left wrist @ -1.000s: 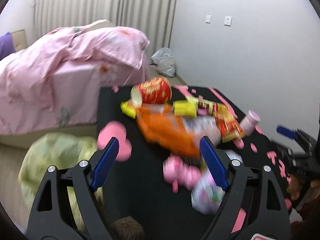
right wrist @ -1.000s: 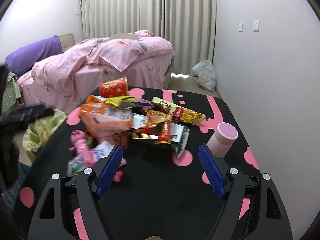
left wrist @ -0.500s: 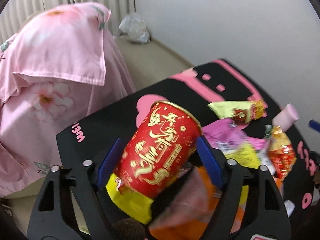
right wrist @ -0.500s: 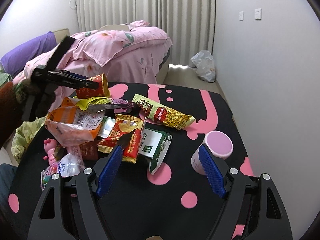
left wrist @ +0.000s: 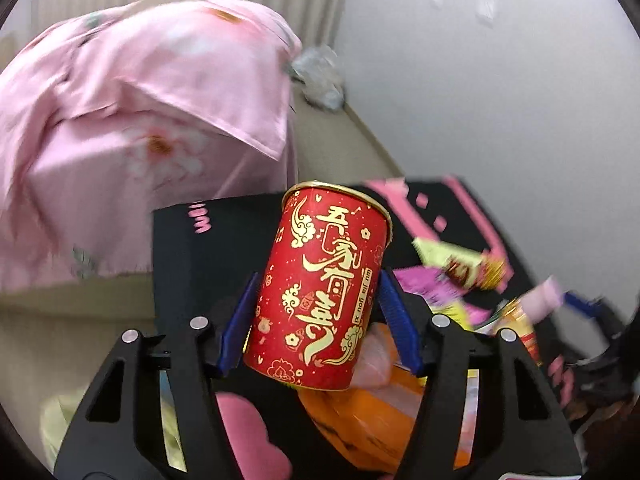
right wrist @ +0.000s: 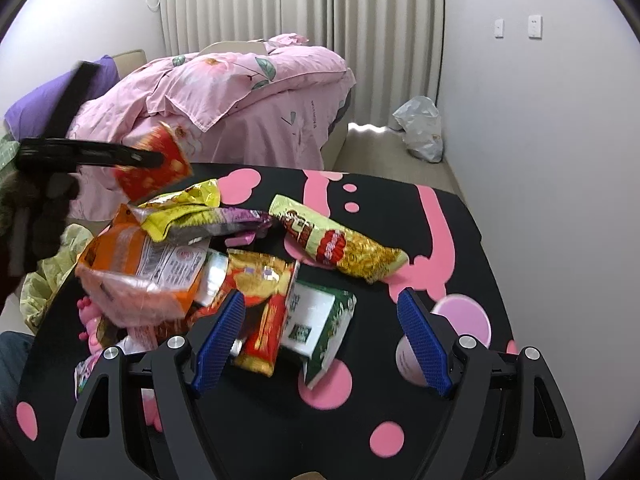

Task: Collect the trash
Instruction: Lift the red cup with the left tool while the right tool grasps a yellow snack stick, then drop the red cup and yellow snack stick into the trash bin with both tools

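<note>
My left gripper [left wrist: 318, 316] is shut on a red paper cup [left wrist: 326, 284] with gold lettering and holds it above the black table [left wrist: 188, 280]. The cup [right wrist: 154, 168] and the left gripper's fingers [right wrist: 136, 156] also show at the left of the right wrist view, lifted over the pile. My right gripper [right wrist: 320, 340] is open and empty above a pile of snack wrappers: an orange bag [right wrist: 140, 268], a red-gold wrapper [right wrist: 264, 292], a green-white packet [right wrist: 316, 324] and a green-gold packet [right wrist: 340, 244]. A pink cup [right wrist: 460, 320] stands by its right finger.
The black table with pink spots [right wrist: 400, 208] carries the pile. A bed with pink bedding [right wrist: 240, 92] stands behind it. A yellow-green bag [right wrist: 52, 276] sits on the floor at the left. A white plastic bag [right wrist: 420, 128] lies by the wall. Pink toys [right wrist: 90, 320] lie at the table's left.
My left gripper closed on the red cup and lifted it off the pile. My right gripper moved slightly forward and stayed open.
</note>
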`<act>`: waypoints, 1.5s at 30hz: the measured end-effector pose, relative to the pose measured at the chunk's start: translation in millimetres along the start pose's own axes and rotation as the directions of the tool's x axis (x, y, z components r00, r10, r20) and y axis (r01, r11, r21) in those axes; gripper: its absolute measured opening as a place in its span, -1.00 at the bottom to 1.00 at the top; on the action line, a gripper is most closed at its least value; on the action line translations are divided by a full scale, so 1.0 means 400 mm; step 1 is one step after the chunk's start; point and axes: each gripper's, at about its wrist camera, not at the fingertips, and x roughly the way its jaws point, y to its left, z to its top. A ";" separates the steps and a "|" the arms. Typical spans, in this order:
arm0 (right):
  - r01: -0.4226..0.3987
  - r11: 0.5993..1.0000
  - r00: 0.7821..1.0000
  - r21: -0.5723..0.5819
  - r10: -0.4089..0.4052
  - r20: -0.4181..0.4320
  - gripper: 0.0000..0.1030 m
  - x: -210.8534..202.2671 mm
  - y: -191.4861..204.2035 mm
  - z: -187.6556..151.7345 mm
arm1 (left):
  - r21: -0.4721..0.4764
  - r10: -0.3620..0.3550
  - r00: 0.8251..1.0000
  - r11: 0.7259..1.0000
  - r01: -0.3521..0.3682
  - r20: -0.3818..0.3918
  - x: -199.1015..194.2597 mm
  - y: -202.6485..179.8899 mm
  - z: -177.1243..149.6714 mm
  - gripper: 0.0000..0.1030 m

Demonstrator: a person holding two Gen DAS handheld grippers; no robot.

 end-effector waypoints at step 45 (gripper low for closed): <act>-0.077 0.987 0.993 -0.141 0.088 0.073 -0.70 -0.104 0.084 0.149 | -0.137 0.035 0.992 0.990 -0.019 0.117 -0.325 -0.073 -0.446 0.13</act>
